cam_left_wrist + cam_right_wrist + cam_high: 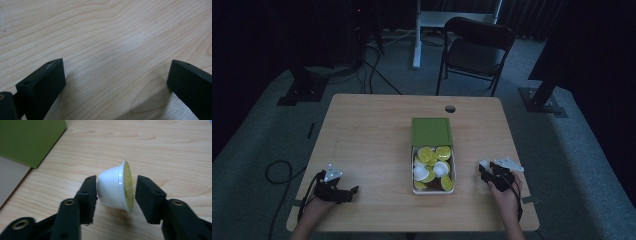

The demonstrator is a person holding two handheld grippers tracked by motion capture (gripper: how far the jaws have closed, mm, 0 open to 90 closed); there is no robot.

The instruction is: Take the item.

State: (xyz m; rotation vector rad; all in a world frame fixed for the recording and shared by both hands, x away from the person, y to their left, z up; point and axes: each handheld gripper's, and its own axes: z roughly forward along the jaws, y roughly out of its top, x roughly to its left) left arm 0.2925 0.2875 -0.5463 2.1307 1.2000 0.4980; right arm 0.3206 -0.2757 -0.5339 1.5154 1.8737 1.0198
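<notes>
two black jaws of the right gripper (116, 192) are framing one small white cup (115, 188) in the right gripper view. cup is lying on its side on the counter (160, 147), yellow-green foil lid facing the right-hand jaw. left-hand jaw is touching or nearly touching the cup base, a slim gap is showing at the lid side, so the jaws are narrowly parted, not clamping. one green box lid (30, 140) is sitting at the upper left there.

high view: right gripper (490, 169) is resting just right of one open box (432, 191), white cup (483, 164) at its tip. box is holding a heap of cups, roughly eight, too overlapped for a sure count; green lid (431, 131) is lying at its far end. left gripper (343, 192) is lying well apart at the near left, jaws standing wide over bare wood. one chair (476, 50) is standing behind the counter.
</notes>
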